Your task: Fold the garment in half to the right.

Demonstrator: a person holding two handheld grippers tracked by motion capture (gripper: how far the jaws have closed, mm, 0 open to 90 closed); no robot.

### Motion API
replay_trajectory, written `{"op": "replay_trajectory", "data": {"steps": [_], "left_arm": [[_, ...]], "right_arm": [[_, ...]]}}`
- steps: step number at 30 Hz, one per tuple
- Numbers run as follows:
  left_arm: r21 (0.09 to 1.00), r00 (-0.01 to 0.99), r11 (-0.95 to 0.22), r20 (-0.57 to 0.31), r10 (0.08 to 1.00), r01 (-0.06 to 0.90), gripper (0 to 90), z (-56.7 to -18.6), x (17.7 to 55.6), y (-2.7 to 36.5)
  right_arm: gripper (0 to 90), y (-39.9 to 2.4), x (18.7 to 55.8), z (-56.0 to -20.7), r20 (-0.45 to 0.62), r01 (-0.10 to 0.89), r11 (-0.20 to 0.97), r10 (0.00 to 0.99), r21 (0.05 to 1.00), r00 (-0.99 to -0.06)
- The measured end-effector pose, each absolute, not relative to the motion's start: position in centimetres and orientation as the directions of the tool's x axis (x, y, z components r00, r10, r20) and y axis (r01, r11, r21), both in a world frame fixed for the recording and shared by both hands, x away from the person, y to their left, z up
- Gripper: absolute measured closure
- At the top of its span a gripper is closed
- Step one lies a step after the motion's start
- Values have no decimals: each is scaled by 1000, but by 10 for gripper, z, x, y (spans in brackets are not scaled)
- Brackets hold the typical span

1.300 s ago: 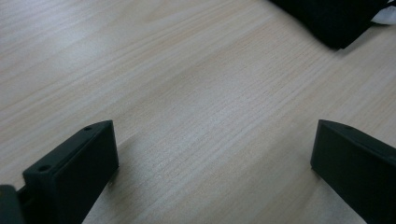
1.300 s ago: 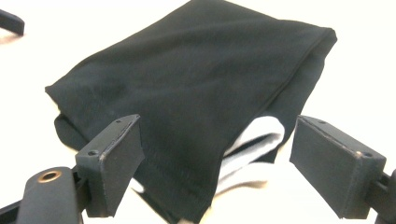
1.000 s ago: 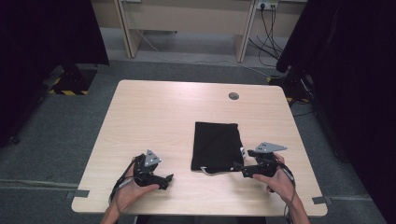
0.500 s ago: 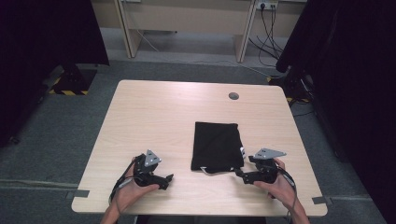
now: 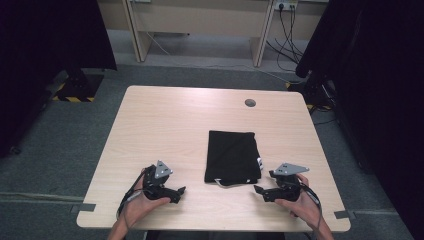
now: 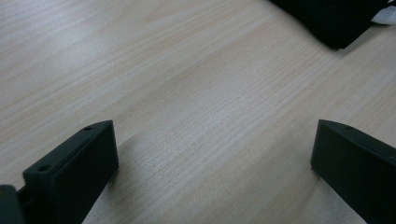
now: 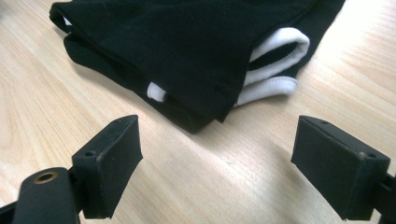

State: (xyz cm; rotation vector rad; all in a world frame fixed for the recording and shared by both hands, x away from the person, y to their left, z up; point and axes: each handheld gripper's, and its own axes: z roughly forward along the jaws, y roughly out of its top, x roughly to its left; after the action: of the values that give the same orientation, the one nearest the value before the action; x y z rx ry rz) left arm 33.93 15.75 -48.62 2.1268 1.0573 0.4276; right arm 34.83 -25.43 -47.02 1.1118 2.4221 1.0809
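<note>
One table (image 5: 165, 125) stands in the room, light wood, four corners, with one round grey grommet (image 5: 250, 102) near its far edge, right of centre. One folded black garment (image 5: 232, 156) lies flat on the surface, right of centre and closer to the near edge than to the far one. In the right gripper view, white trim (image 7: 275, 70) shows at two places along its folded edge, and one small white tab (image 7: 156, 91) pokes out lower down.

Two grippers are present, one in each of the person's hands, both low over the near edge. The left gripper (image 5: 179, 192) sits well left of the garment, its jaws spread wide apart with bare wood between them. The right gripper (image 5: 259, 190) sits just off the garment's near right corner, jaws likewise spread wide and holding nothing; the garment's corner lies just ahead of them, not touched.

Two hands (image 5: 142, 207) grasp the gripper bodies from below.
</note>
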Motion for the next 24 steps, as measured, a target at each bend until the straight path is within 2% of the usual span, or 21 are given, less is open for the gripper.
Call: {"op": "replay_trajectory", "data": {"steps": [14, 24], "left_arm": [[721, 611, -413, -18, 792, 556, 0, -486, 339, 158], [720, 613, -415, -18, 790, 556, 0, -486, 339, 158]], "right_arm": [[155, -262, 342, -476, -1, 544, 472, 756, 693, -654], [137, -267, 332, -478, 1, 540, 466, 756, 701, -654]]}}
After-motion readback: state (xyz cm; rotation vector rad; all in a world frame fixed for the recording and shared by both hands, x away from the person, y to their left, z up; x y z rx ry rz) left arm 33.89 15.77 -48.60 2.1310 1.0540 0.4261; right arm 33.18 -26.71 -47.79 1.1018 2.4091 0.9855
